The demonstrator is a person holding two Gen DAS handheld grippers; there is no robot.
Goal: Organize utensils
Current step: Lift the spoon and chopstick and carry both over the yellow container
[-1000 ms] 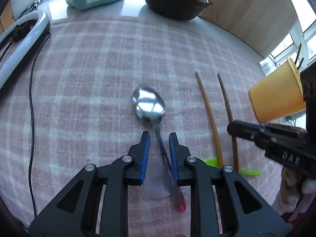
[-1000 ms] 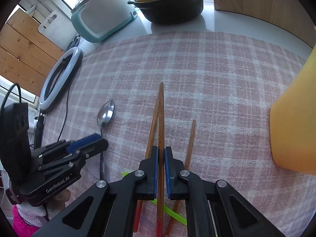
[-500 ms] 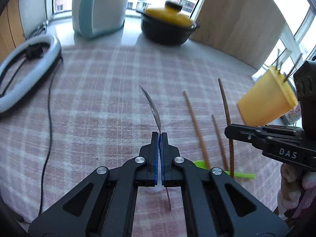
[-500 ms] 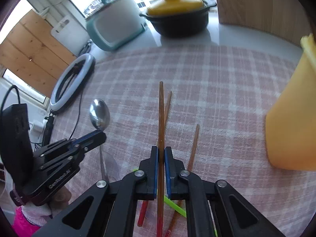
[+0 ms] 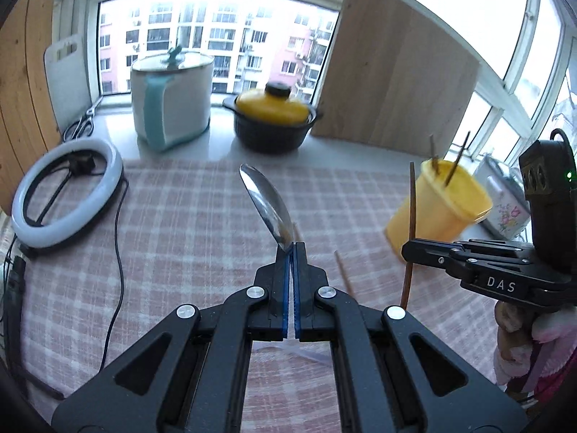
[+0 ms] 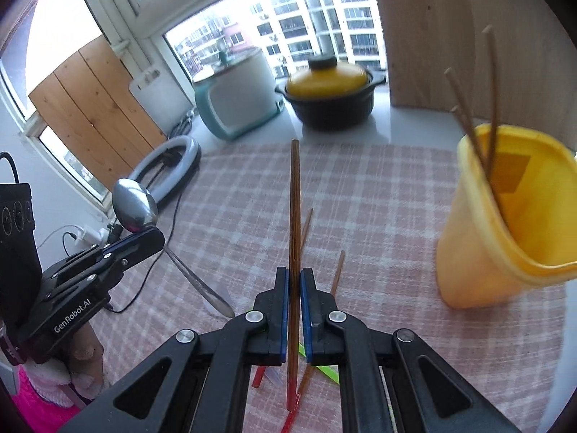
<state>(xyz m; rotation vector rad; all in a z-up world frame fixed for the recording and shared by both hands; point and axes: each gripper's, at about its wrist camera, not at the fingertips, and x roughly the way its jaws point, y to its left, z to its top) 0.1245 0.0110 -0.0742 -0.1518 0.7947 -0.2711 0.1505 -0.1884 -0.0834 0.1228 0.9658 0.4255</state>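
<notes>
Left gripper [image 5: 291,249] clamping spoon [image 5: 265,205]; right gripper [image 6: 295,278] clamping chopstick [image 6: 295,209]; yellow cup [image 6: 505,223] nearby

**Two Cameras, One Table**

Each camera sits on a gripper and looks forward along its two black fingers, down at a slant.

The left wrist view looks over the left gripper [image 5: 291,249] toward the window. It is close above the checked tablecloth [image 5: 180,238]. The right gripper [image 5: 409,249] pokes in from the right edge.

The right wrist view looks over the right gripper [image 6: 295,276] the same way, from further right. The left gripper [image 6: 157,234] shows at its left edge.

Both views share the tablecloth, the ring light [image 5: 68,195], the white cooker [image 5: 171,108], the yellow-lidded pot [image 5: 272,119] and the yellow cup [image 5: 440,209]. The cup looks much nearer in the right wrist view.
</notes>
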